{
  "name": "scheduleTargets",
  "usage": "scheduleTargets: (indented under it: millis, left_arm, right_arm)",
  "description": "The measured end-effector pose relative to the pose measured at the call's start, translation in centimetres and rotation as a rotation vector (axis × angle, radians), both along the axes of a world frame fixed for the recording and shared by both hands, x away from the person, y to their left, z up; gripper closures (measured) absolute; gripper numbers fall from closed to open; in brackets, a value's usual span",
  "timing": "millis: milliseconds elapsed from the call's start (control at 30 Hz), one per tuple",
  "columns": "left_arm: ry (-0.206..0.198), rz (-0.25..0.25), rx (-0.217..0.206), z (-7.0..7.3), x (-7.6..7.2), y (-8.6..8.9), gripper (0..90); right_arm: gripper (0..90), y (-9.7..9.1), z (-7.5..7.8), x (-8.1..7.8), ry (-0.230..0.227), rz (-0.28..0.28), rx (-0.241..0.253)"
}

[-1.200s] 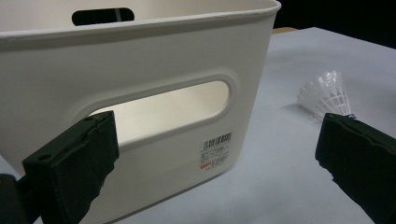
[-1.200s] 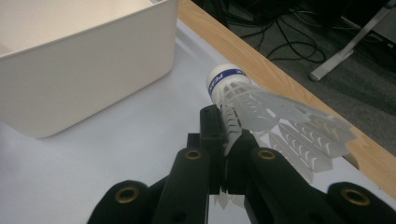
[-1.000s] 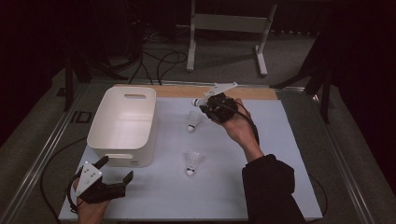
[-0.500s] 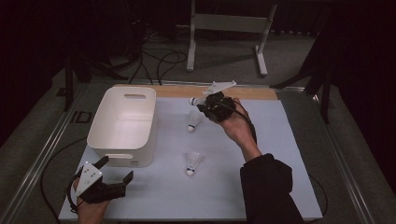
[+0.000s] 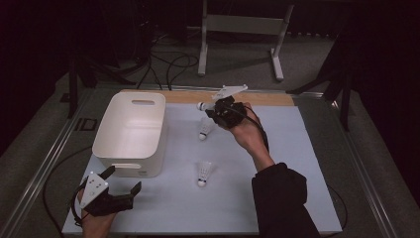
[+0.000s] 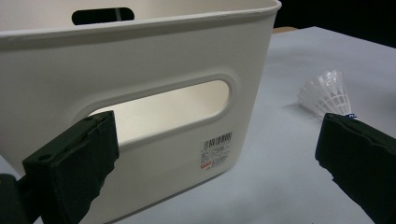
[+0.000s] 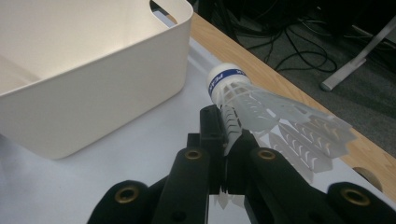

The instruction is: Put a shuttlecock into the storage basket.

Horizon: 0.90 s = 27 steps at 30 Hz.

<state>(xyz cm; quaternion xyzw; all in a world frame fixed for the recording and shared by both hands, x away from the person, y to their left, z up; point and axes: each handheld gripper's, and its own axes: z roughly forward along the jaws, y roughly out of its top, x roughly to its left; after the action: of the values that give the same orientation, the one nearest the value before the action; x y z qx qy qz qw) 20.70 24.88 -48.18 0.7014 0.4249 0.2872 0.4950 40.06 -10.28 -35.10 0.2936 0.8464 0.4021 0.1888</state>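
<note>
Dark floor with cables surrounds a pale blue table [image 5: 297, 163] bearing a white bin [image 5: 131, 131]. Right tool [image 5: 214, 108] pinches a shuttlecock [image 7: 252, 105] aloft beside the bin; its skirt looks partly crushed. Left tool [image 5: 121, 186] gapes empty.

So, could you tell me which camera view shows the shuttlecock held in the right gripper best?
The right gripper view: the held shuttlecock is close up, its skirt pinched between the shut jaws, cork pointing toward the white bin. The high view shows it small at the right gripper; the left gripper view shows another shuttlecock on the table.
</note>
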Motion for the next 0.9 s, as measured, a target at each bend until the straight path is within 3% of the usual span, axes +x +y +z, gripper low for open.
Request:
scheduleTargets:
  millis: [900]
  left_arm:
    - [0.000,0.000,0.001,0.0,0.0,0.0,0.1]
  right_arm:
    - [89.0,1.7,0.3,0.1,-0.007,0.029,0.014]
